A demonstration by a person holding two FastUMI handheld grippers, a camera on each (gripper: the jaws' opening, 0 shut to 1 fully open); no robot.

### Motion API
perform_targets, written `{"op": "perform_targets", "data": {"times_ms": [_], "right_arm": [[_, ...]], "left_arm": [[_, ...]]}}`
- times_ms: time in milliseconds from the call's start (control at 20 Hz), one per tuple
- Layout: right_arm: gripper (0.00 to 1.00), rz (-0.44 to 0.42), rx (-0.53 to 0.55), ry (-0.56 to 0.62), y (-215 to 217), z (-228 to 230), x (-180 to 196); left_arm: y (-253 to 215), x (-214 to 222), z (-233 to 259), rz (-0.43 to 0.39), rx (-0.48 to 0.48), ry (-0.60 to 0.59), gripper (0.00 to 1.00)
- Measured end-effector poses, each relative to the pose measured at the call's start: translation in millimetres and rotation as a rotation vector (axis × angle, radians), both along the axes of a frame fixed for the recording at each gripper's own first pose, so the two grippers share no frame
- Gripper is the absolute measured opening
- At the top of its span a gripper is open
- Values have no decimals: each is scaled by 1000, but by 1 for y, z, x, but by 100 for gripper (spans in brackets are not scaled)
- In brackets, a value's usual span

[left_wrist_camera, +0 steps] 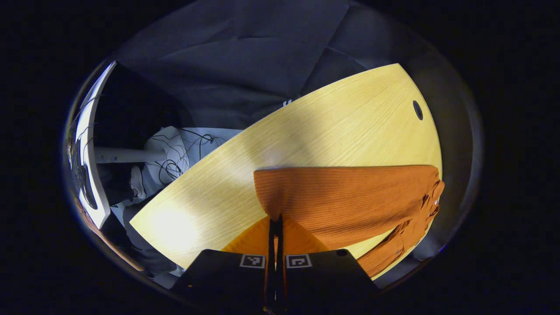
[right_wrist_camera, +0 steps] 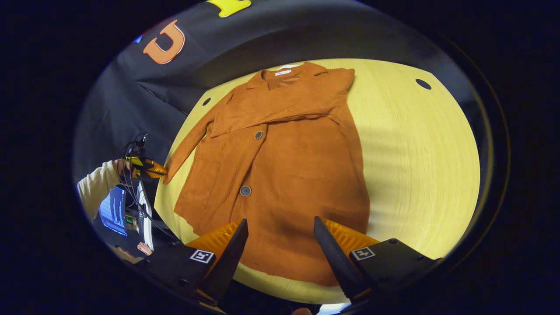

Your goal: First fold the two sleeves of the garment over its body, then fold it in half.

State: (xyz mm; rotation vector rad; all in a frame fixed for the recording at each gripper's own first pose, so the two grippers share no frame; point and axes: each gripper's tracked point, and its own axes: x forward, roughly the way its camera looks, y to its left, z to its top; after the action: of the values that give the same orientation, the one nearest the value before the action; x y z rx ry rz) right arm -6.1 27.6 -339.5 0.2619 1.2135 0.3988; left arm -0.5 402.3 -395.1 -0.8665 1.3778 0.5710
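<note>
An orange ribbed cardigan lies flat on the light wooden table, collar at the far side. One sleeve is folded across the chest. The other sleeve stretches out toward the table's left edge, where my left gripper holds its cuff. In the left gripper view that gripper is shut, with orange fabric pinched between its fingers, and the sleeve runs off to the right. My right gripper hangs open over the hem, nothing between its fingers.
Round cable holes sit near the table's far edge. A person's cream sleeve and a lit screen are off the table's left side. Loose cables lie on the floor beyond the table edge.
</note>
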Motion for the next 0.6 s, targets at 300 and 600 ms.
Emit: {"op": "perform_targets", "data": {"times_ms": [300, 600], "right_arm": [[97, -48, 30, 14, -34, -9, -18], [97, -63, 59, -14, -57, -9, -12]], "left_arm": [[-22, 48, 67, -116, 110, -112, 3], [-110, 128, 157, -309, 181, -272, 3]]}}
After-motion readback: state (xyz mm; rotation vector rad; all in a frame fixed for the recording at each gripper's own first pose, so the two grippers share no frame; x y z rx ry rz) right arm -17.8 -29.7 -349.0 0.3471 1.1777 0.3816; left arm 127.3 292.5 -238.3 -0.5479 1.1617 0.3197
